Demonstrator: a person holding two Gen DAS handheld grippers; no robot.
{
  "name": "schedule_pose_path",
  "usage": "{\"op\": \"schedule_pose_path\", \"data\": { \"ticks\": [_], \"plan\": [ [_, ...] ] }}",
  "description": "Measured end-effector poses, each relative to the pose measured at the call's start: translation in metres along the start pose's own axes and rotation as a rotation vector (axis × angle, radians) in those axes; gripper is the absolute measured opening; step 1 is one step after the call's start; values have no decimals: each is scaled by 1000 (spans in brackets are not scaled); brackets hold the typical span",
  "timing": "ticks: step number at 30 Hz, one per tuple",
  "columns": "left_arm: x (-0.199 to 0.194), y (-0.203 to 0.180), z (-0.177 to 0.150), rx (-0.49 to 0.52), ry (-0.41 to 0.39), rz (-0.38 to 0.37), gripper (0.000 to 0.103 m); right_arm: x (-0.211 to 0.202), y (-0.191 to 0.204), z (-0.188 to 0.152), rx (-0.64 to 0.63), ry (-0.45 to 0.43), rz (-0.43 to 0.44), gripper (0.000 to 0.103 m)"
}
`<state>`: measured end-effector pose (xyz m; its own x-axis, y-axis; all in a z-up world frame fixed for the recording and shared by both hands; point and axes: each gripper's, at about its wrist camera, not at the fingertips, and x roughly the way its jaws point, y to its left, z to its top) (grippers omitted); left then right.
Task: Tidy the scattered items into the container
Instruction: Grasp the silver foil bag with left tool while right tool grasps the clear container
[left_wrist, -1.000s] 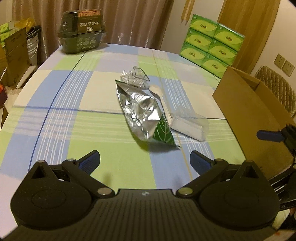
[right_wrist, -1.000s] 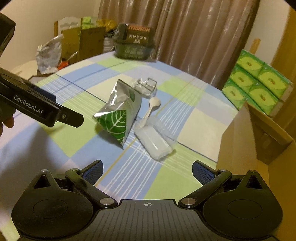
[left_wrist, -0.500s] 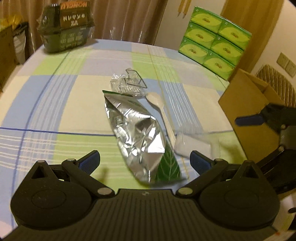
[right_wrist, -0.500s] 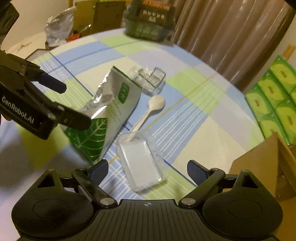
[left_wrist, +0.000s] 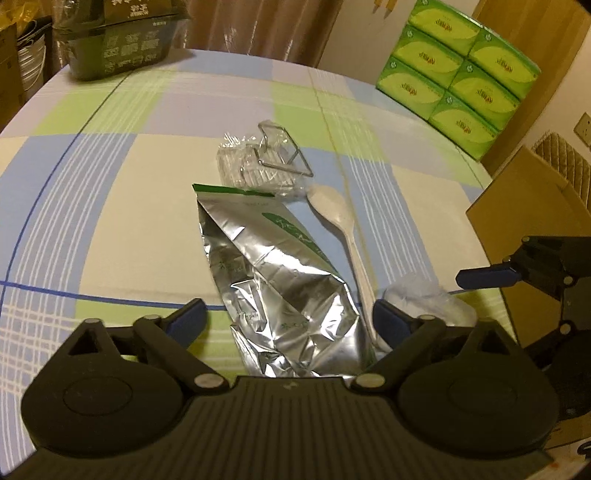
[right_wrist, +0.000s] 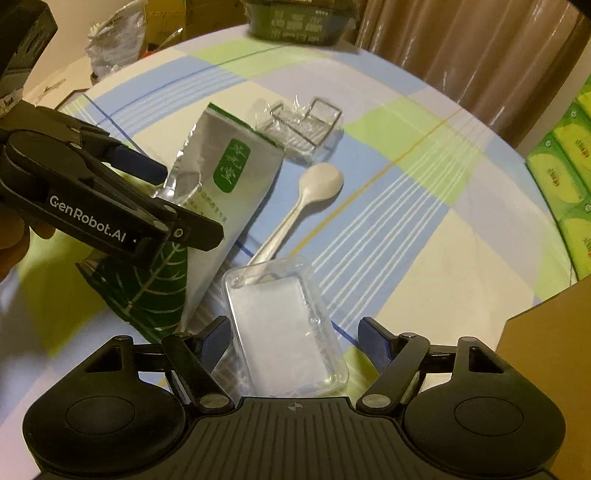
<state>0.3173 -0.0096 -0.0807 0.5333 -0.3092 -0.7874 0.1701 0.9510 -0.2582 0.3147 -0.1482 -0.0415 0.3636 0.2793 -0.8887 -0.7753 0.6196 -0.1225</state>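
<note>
A silver foil pouch (left_wrist: 280, 288) with a green leaf print lies on the checked tablecloth. My left gripper (left_wrist: 290, 323) straddles its lower end, jaws closing, with a gap still showing at each pad. A white plastic spoon (left_wrist: 340, 221) lies along the pouch's right side. A clear plastic tray (right_wrist: 284, 332) sits between the pads of my right gripper (right_wrist: 295, 339), whose jaws are closing and stand just off the tray's sides. In the right wrist view the left gripper (right_wrist: 181, 203) hangs over the pouch (right_wrist: 229, 184). The open cardboard box (left_wrist: 517, 229) stands at the right.
A crumpled clear wrapper with a wire frame (left_wrist: 266, 162) lies beyond the pouch. Stacked green tissue boxes (left_wrist: 454, 70) stand at the far right, a dark green pack (left_wrist: 118, 48) at the far left edge. A person's hand (right_wrist: 14, 236) holds the left gripper.
Both grippers have come forward and down over the items. The pouch now lies between the left fingers and the clear tray between the right ones. Both jaws have narrowed.
</note>
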Motion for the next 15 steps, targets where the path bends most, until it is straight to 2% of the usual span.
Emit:
{"op": "schedule_pose_path", "data": {
  "ticks": [3,5,9,15],
  "plan": [
    [6,0,0,19,16,-14,85,6,-1,0,11,4,7,67],
    [8,-1,1,39,21,-22,80,9,-2,1,23,7,13,59],
    [7,-5,2,78,27,-30,71,9,-5,2,56,9,14,58],
    [-6,-8,-12,129,71,-54,70,-1,8,-10,91,32,22,57]
  ]
}}
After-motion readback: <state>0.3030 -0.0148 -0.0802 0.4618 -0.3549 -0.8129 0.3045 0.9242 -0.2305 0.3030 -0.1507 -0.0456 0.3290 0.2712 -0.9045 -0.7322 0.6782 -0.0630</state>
